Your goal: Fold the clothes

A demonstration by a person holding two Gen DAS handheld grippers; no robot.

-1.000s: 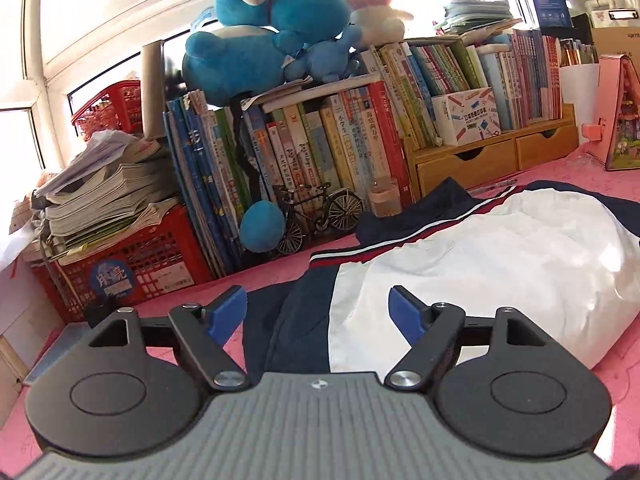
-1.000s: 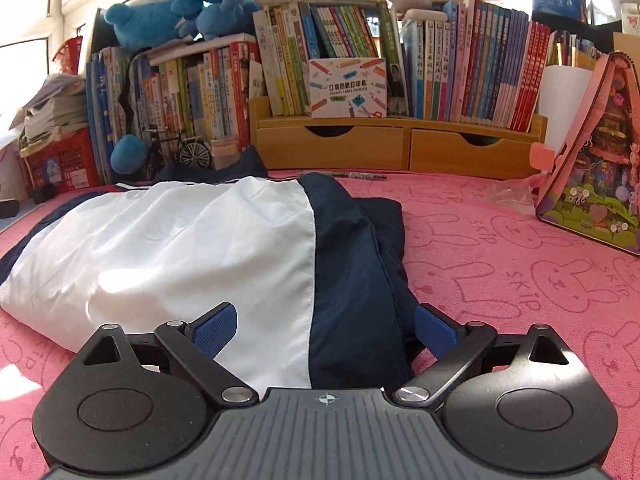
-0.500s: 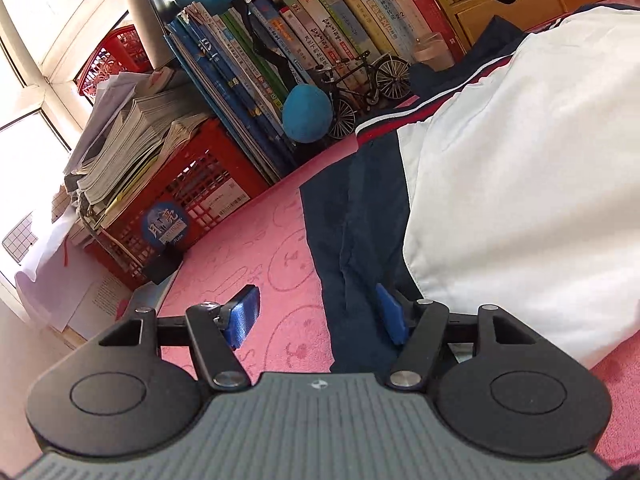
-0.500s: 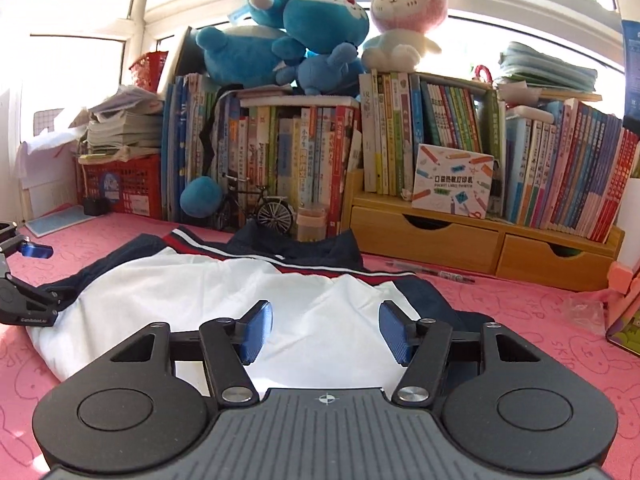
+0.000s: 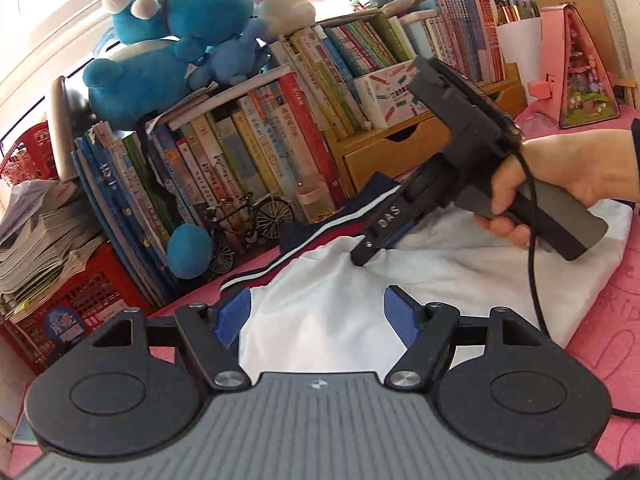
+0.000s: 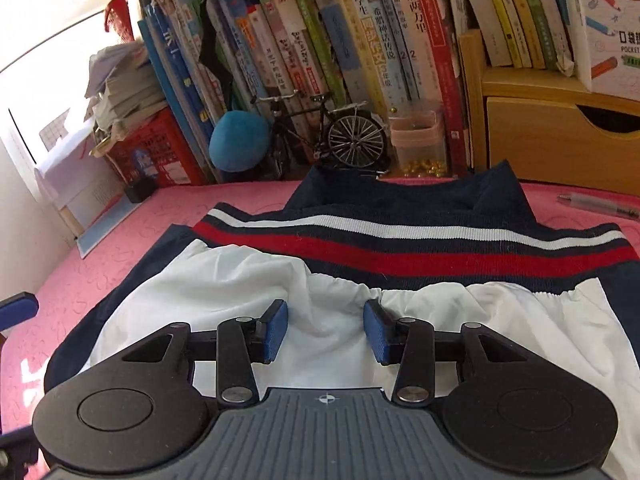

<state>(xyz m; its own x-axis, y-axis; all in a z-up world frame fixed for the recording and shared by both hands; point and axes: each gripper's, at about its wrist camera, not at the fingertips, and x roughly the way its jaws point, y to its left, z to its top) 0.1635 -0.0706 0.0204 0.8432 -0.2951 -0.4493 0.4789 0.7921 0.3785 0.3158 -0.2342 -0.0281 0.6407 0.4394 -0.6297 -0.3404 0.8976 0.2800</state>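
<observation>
A white jacket (image 6: 240, 280) with navy sides and a red, white and navy striped band (image 6: 420, 248) lies flat on the pink mat (image 6: 120, 216). My right gripper (image 6: 325, 330) hovers low over the white cloth just short of that band. Its jaws are closing, with a raised fold of white fabric between the pads but not pinched. In the left wrist view a hand holds the right gripper (image 5: 358, 258) with its tip down on the cloth. My left gripper (image 5: 318, 316) is over the jacket's white part near the left navy edge. Its jaws are opening and hold nothing.
Behind the jacket stand a row of books (image 6: 320, 40), a model bicycle (image 6: 328, 136), a small plastic jar (image 6: 418, 140) and wooden drawers (image 6: 552, 140). A pen (image 6: 600, 206) lies on the mat. A red crate (image 5: 68, 304) sits left, a pink house-shaped box (image 5: 580, 76) right.
The right gripper swept left and tipped down to the striped band, its jaws narrowing. The left gripper dipped toward the navy left edge, then came back level; the right hand now fills its view.
</observation>
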